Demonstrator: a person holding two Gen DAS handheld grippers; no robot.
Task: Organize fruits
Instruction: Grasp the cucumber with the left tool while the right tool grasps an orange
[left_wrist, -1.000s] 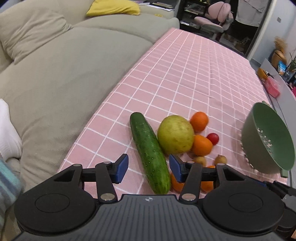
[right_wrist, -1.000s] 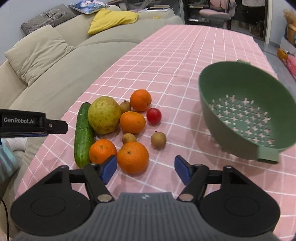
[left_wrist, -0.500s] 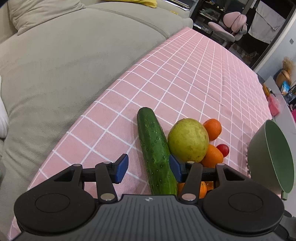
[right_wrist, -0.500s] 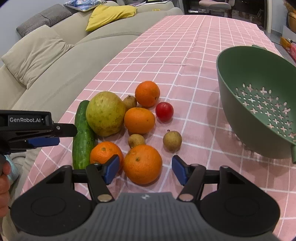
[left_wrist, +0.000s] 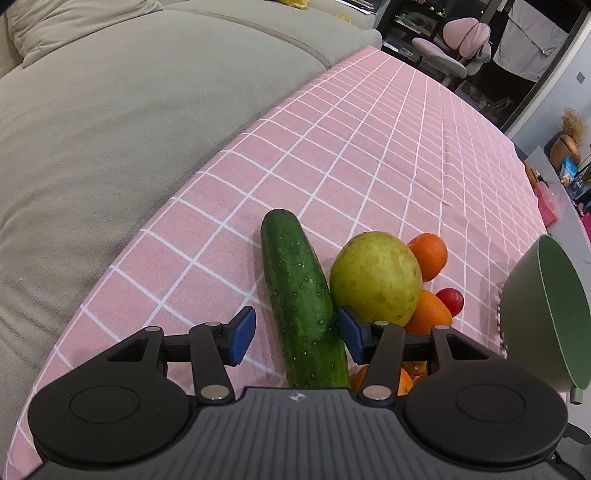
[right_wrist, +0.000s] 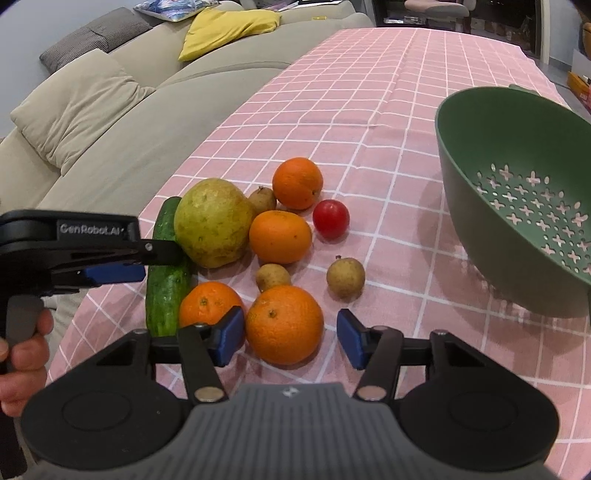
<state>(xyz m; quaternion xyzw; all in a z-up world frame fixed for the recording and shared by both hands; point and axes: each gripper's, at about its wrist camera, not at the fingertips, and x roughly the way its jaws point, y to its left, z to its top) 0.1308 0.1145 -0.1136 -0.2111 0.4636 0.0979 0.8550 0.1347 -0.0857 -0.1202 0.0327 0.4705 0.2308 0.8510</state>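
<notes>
A cucumber (left_wrist: 303, 306) lies on the pink checked tablecloth (left_wrist: 369, 155), next to a big yellow-green fruit (left_wrist: 375, 277). My left gripper (left_wrist: 295, 338) is open and straddles the cucumber's near half without closing on it. My right gripper (right_wrist: 290, 338) is open around the nearest orange (right_wrist: 284, 325). Other oranges (right_wrist: 280, 236), a red tomato (right_wrist: 331, 218) and small brown fruits (right_wrist: 345, 277) lie in the cluster. A green colander (right_wrist: 517, 206) stands tilted at the right.
A beige sofa (left_wrist: 110, 110) runs along the table's left edge, with a yellow cushion (right_wrist: 229, 26) on it. A pink office chair (left_wrist: 454, 44) stands beyond the far end. The left gripper (right_wrist: 110, 254) shows in the right wrist view, over the cucumber (right_wrist: 166, 288).
My left gripper has moved forward and down over the cucumber. My right gripper has moved forward until its fingers flank the nearest orange. Both stayed open.
</notes>
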